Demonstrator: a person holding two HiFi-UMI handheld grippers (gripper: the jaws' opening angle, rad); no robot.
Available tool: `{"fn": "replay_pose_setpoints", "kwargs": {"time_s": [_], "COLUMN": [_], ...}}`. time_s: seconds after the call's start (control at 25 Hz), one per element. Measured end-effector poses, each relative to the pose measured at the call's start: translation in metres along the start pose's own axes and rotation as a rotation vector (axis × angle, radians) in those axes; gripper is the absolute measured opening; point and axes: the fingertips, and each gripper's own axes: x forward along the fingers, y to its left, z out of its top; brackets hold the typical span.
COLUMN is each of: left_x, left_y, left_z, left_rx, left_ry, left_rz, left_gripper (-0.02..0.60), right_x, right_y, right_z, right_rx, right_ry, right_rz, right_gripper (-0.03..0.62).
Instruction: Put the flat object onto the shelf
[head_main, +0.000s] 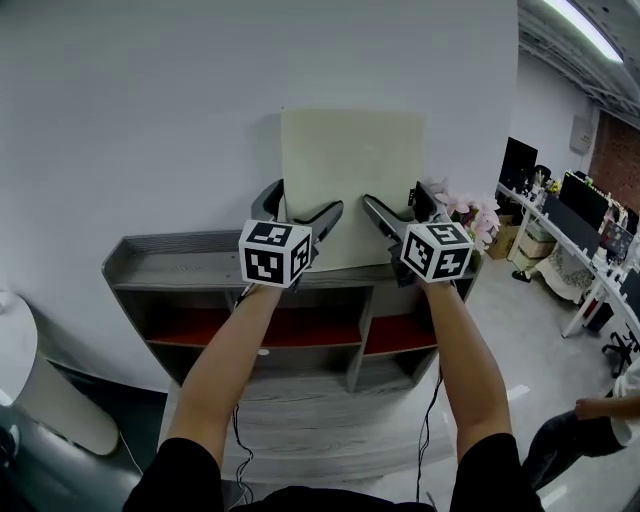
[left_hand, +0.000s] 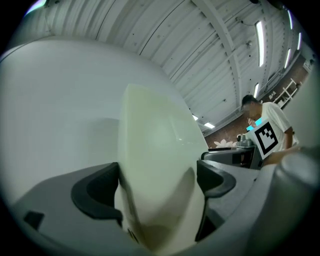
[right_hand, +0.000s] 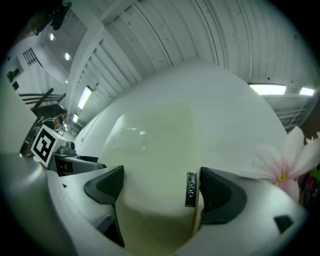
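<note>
A cream flat board (head_main: 352, 180) stands upright on the top of the grey shelf (head_main: 170, 268) and leans against the white wall. My left gripper (head_main: 298, 208) straddles the board's lower left corner, one finger beside the edge and one in front of the face. My right gripper (head_main: 398, 205) straddles the lower right corner the same way. Both stand open with wide jaws. In the left gripper view the board (left_hand: 155, 165) fills the gap of the left gripper (left_hand: 157, 185). In the right gripper view the board (right_hand: 155, 165), with a small metal tag (right_hand: 190, 189), sits inside the right gripper (right_hand: 161, 187).
The shelf has red-backed compartments (head_main: 200, 325) below its top. Pink flowers (head_main: 478, 215) stand at the shelf's right end. A white cylinder (head_main: 40, 390) is at the left on the floor. Desks with monitors (head_main: 590, 220) and a person (head_main: 590, 420) are to the right.
</note>
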Motion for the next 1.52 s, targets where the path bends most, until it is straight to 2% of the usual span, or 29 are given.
{"fn": "replay_pose_setpoints", "kwargs": {"time_s": [0.2, 0.48, 0.8, 1.0, 1.12, 1.2, 1.28, 1.36, 1.44, 1.52], "left_x": [-0.001, -0.012, -0.042, -0.068, -0.087, -0.099, -0.110, -0.119, -0.127, -0.134], "left_y": [0.002, 0.005, 0.002, -0.010, -0.015, -0.017, -0.021, -0.026, -0.029, -0.032], "left_z": [-0.007, -0.005, 0.019, 0.031, 0.029, 0.029, 0.028, 0.027, 0.025, 0.022], "left_rx": [0.049, 0.043, 0.070, 0.111, 0.102, 0.092, 0.074, 0.050, 0.043, 0.034], "left_ry": [0.030, 0.006, -0.060, -0.109, -0.126, -0.135, -0.148, -0.157, -0.158, -0.159], "left_rz": [0.023, 0.076, 0.110, 0.119, 0.112, 0.110, 0.111, 0.110, 0.120, 0.130], "left_gripper": [0.482, 0.483, 0.482, 0.482, 0.474, 0.416, 0.319, 0.239, 0.172, 0.116], "right_x": [-0.006, -0.018, -0.038, -0.063, -0.083, -0.095, -0.109, -0.123, -0.135, -0.145], "right_y": [0.005, 0.008, 0.029, 0.049, 0.053, 0.056, 0.060, 0.064, 0.068, 0.072], "right_z": [-0.001, 0.008, 0.020, 0.041, 0.048, 0.052, 0.054, 0.054, 0.054, 0.051], "right_rx": [-0.013, 0.032, -0.053, -0.090, -0.113, -0.116, -0.127, -0.149, -0.171, -0.196], "right_ry": [0.009, -0.030, -0.050, -0.116, -0.148, -0.159, -0.175, -0.191, -0.204, -0.203], "right_rz": [0.012, -0.005, 0.010, 0.016, 0.006, -0.001, -0.020, -0.042, -0.059, -0.067], "right_gripper": [0.460, 0.460, 0.460, 0.459, 0.450, 0.397, 0.245, 0.156, 0.084, 0.051]}}
